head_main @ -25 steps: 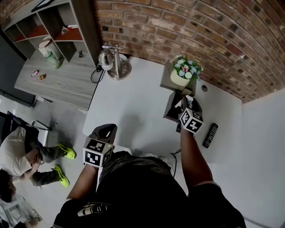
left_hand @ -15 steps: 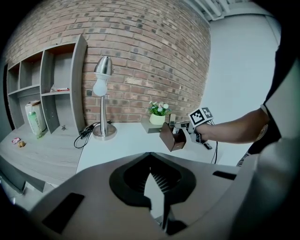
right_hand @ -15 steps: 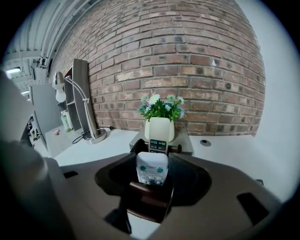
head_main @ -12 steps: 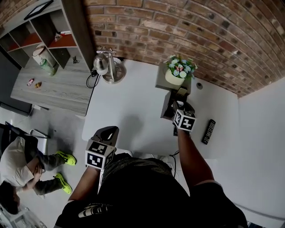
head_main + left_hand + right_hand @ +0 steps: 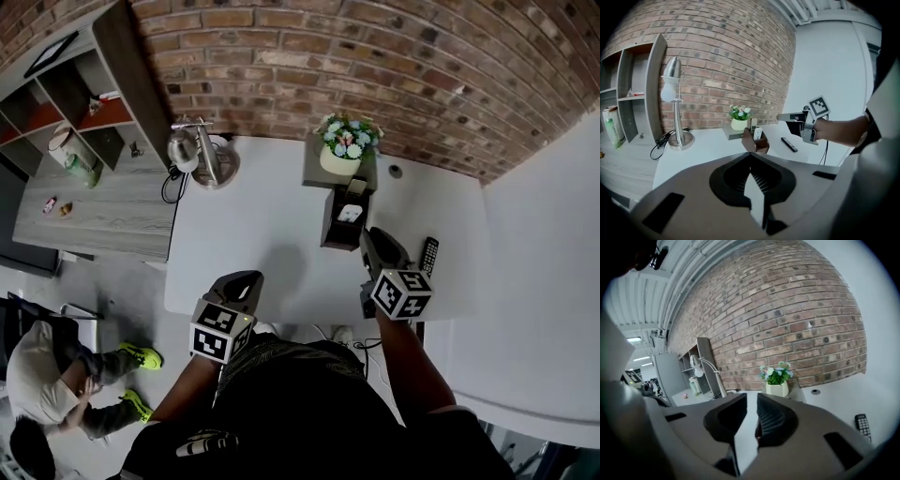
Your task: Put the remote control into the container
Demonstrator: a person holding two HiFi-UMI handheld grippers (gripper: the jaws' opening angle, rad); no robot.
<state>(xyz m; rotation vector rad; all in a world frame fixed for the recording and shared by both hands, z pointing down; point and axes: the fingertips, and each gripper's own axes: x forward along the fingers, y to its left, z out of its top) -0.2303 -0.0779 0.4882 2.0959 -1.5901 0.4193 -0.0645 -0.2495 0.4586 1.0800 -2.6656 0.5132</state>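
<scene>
1. Remote control (image 5: 349,214), white, stands in the container (image 5: 330,223), ahead of the withdrawn right gripper (image 5: 375,240).
2. Its fingers, just narrowed, are apart and empty; the left gripper (image 5: 247,279) has its fingers pressed together.
3. Placement looks done; black remote (image 5: 428,255) lies right of them.

The counter (image 5: 272,244) is a smooth, matt white top. Behind it the brick wall (image 5: 394,56) is rough, with sunken mortar lines. The desk lamp (image 5: 184,150) is polished metal, shiny on shade and base. The container (image 5: 331,228) is dark brown with a dull sheen; wood or leatherette, hard to tell. The black remote control (image 5: 428,255) looks like matt plastic. The flowerpot (image 5: 337,162) is smooth and cream, ceramic by the look. The sideboard (image 5: 94,216) shows grey wood grain.
</scene>
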